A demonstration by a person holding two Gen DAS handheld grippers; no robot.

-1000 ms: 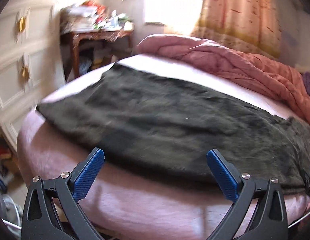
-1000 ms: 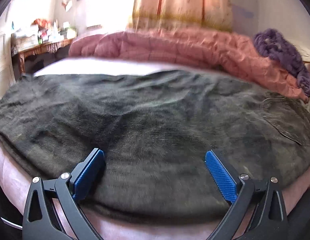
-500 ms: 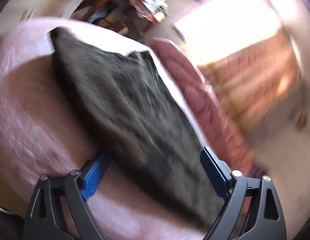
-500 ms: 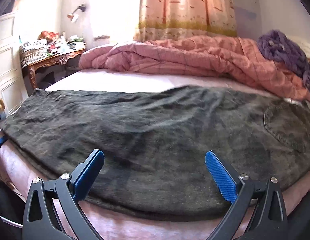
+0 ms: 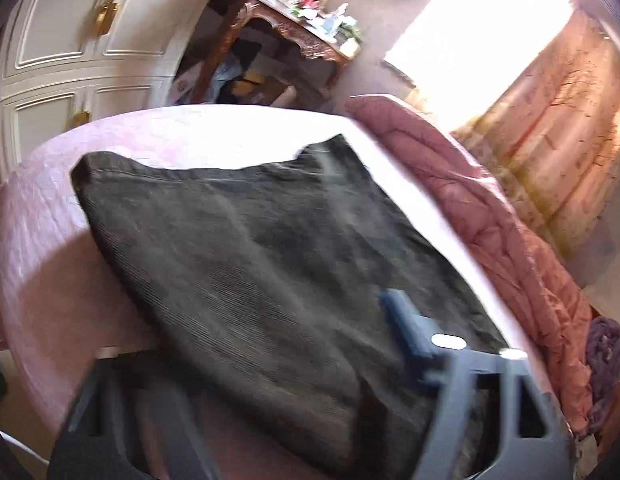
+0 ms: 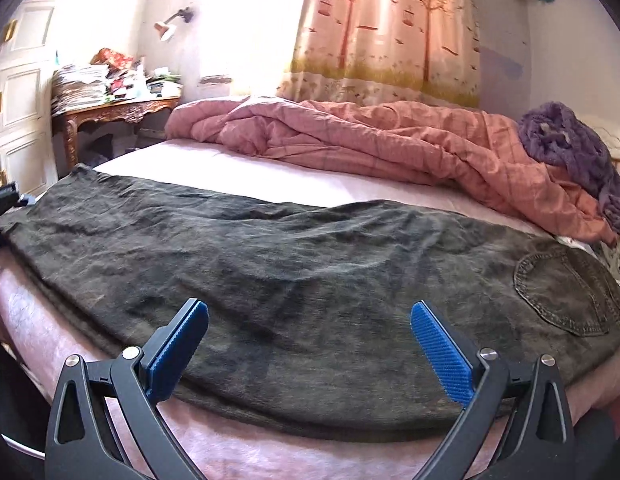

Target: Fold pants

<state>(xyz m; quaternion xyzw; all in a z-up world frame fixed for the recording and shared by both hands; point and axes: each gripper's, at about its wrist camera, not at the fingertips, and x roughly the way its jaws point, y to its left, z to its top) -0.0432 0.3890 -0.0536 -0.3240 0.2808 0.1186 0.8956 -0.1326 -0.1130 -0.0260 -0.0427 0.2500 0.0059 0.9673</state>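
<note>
Dark grey corduroy pants (image 6: pixel 310 264) lie lengthwise across the pink bed sheet (image 6: pixel 238 444), with a back pocket (image 6: pixel 562 292) at the right end. My right gripper (image 6: pixel 310 316) hovers open over the near edge of the pants, nothing between its blue pads. My left gripper (image 5: pixel 286 336) is at the leg end, rolled sideways, and its jaws are closing with the pants (image 5: pixel 270 264) between them. One blue pad (image 5: pixel 402 320) lies above the cloth; the other finger is hidden under it. A wide gap still shows. The left gripper (image 6: pixel 6 200) also shows at the far left in the right wrist view.
A crumpled pink duvet (image 6: pixel 370 140) and a purple blanket (image 6: pixel 566 140) lie along the far side of the bed. A cluttered wooden table (image 6: pixel 114 108) and white cupboard doors (image 5: pixel 70 60) stand to the left. A patterned curtain (image 6: pixel 390 28) hangs behind the bed.
My left gripper has rolled and moved to the leg end of the pants, and its jaws have narrowed around the cloth. The right gripper has risen a little, still open.
</note>
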